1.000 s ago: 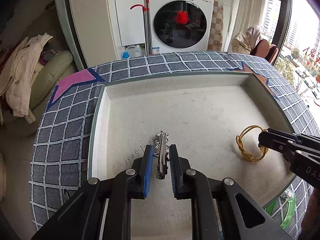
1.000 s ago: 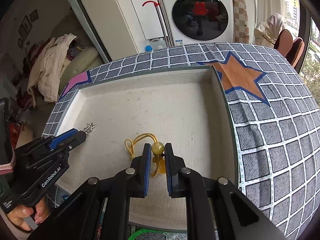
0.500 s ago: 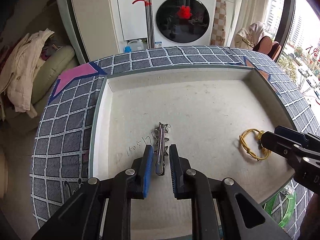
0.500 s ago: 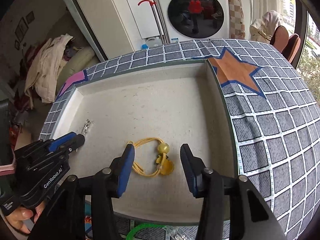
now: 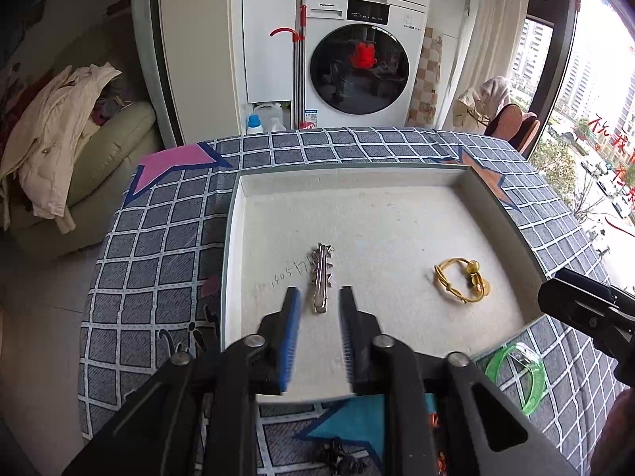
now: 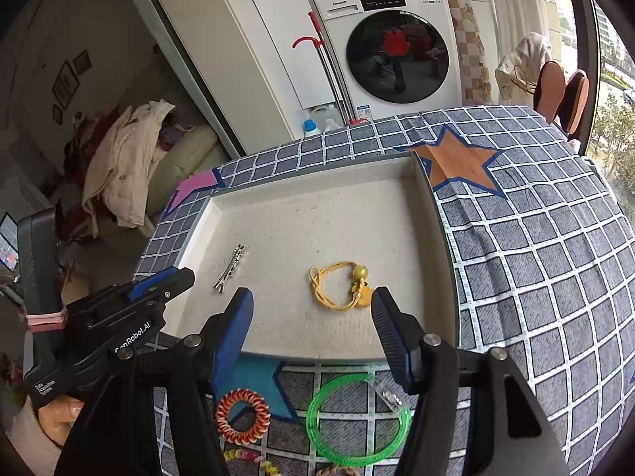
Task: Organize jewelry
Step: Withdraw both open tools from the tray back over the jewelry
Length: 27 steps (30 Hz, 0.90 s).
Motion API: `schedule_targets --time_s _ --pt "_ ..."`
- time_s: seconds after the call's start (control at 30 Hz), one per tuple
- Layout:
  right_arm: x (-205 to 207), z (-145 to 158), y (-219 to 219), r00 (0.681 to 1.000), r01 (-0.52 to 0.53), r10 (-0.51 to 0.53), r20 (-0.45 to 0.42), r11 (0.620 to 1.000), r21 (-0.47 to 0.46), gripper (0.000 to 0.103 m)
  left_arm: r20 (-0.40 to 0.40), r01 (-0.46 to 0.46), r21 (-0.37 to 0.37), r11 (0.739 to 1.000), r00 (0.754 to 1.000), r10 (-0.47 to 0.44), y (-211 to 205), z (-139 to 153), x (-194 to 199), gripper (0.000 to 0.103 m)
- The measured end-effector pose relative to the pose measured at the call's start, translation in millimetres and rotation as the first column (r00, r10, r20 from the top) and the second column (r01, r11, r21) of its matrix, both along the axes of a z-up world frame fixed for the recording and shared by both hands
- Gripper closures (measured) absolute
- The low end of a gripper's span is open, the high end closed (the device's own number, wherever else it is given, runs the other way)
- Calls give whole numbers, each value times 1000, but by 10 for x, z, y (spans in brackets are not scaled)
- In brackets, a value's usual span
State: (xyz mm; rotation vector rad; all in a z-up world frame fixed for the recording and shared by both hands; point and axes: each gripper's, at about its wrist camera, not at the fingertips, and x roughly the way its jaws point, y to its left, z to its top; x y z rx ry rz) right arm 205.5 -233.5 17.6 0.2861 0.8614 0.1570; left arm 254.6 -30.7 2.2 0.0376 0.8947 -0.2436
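Jewelry in tray (image 5: 234, 238): one hair clip (image 5: 320, 281), one yellow hair tie (image 5: 460, 283).

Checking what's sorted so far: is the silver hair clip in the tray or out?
In: the silver hair clip lies flat on the tray floor, free of the opening left gripper.

Bright daylight from right window (image 5: 587, 127), soft shadows, fisheye-bent edges, dark corners.
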Motion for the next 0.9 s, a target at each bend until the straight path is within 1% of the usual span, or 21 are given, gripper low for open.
schedule_targets --time_s 0.03,0.1,0.17,0.27,0.3,0.33,0.53,0.67,0.77,0.9 --pt "-58 19 -6 1000 7 -7 4 1000 0 31 1 -13 -4 1000 1000 13 36 20 -59 0" --pt "-179 43 -19 1000 21 -21 12 1000 13 30 42 -35 -15 999 998 36 116 92 -215 0" --pt "-304 53 -35 1000 20 -21 15 999 33 30 47 -30 -15 999 998 30 166 127 -343 0" --pt "-476 53 -49 1000 18 -19 13 999 42 29 60 -47 -15 999 997 48 259 150 -542 0" --pt "-535 47 -53 1000 19 -19 12 999 48 26 63 -56 -13 998 996 56 289 148 -614 0" --pt "-587 37 -61 1000 19 -20 10 998 53 20 62 -60 -11 998 996 60 310 134 -673 0" --pt "-905 -63 -90 1000 26 -25 -11 998 51 19 6 -79 9 997 997 79 385 -83 -993 0" --pt "-1084 -160 -122 999 32 -30 -34 999 41 19 -33 -78 -4 997 996 78 403 -240 -1170 0" --pt "-1192 -254 -130 998 31 -29 -60 999 21 19 -65 -69 -19 997 996 68 396 -346 -1282 0" --pt "-1328 -390 -116 995 29 -31 -99 999 -19 19 -85 -102 -1 995 991 102 408 -454 -1387 0"
